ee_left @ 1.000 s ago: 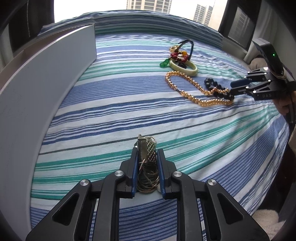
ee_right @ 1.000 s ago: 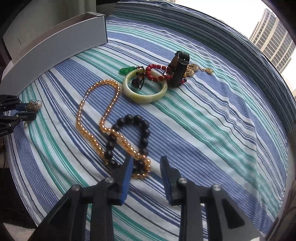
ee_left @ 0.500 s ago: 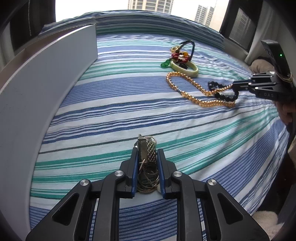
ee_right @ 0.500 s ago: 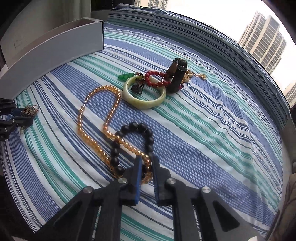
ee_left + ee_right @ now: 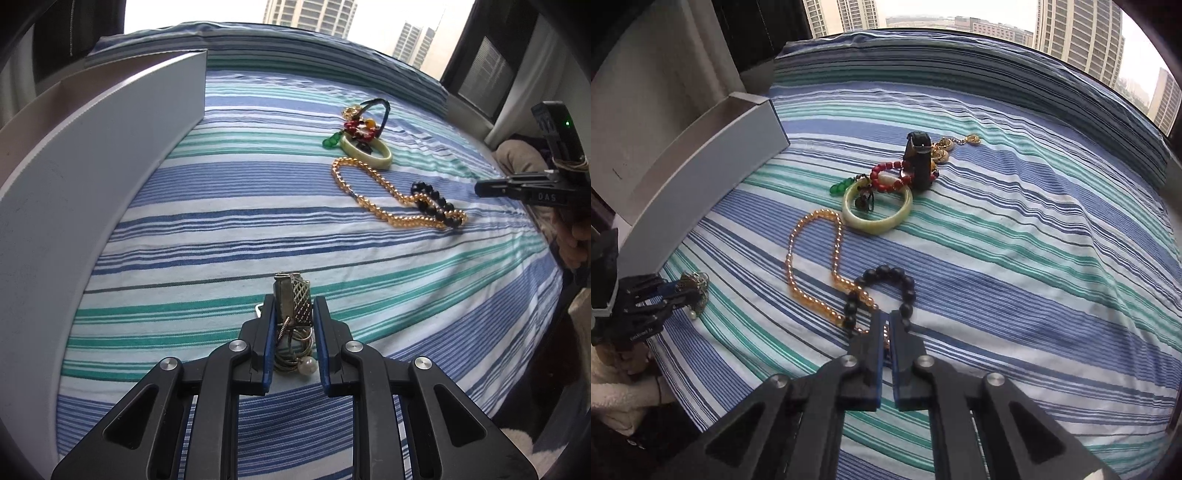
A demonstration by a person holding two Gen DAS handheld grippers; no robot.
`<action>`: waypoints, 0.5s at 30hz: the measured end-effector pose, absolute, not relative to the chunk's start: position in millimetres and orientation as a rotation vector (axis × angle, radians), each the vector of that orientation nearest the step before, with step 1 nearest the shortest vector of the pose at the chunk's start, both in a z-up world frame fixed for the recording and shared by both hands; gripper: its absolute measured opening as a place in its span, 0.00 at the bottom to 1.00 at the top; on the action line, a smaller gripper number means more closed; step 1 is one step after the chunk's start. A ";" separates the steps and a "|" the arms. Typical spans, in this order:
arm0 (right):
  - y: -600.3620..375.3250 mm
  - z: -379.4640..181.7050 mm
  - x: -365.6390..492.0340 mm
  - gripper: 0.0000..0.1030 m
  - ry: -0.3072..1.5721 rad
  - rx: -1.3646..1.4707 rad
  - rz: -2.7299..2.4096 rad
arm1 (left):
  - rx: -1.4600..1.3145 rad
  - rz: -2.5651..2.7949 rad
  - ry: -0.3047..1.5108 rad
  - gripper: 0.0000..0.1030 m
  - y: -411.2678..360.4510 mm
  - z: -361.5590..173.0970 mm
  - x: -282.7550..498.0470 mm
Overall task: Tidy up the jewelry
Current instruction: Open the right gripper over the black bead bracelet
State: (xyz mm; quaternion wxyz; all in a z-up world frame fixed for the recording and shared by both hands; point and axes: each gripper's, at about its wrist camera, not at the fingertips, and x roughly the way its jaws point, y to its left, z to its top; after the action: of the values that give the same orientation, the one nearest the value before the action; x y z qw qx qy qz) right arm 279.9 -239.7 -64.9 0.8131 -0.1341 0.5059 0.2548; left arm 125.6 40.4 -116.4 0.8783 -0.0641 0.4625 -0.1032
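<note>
the left gripper point(image 5: 293, 314) squeezes a bunch of gold chains point(image 5: 291, 325) just above the striped bed cover point(image 5: 221, 229), beside the long white box point(image 5: 92, 177) at its left edge. the right gripper point(image 5: 885, 325) has its jaws almost together, pinching the black bead bracelet point(image 5: 886, 284) that lies over the amber bead necklace point(image 5: 812, 258). the pale green bangle point(image 5: 877, 210) sits near the middle.

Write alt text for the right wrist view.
The right gripper, fingers nearly shut, sits at the near end of a black bead bracelet lying across an amber bead necklace on a striped bedspread. Beyond lie a pale jade bangle, red beads and a dark watch; a grey box stands left.
</note>
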 end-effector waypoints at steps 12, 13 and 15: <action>-242.1 -120.5 271.5 0.25 1.090 -0.462 0.572 | -0.140 -0.215 0.977 0.17 42.9 -119.0 125.2; -241.4 -120.9 271.9 0.25 1.081 -0.470 0.573 | -0.137 -0.215 0.979 0.17 42.2 -119.6 125.5; -239.8 -120.9 272.3 0.25 1.069 -0.482 0.575 | -0.136 -0.217 0.984 0.17 41.1 -121.0 126.5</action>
State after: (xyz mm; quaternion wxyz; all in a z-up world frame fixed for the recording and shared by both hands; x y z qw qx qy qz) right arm 272.3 -239.8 -120.9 0.7942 -0.2244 0.4974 0.2675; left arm 126.5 41.1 -121.0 0.8735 -0.0649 0.4713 -0.1037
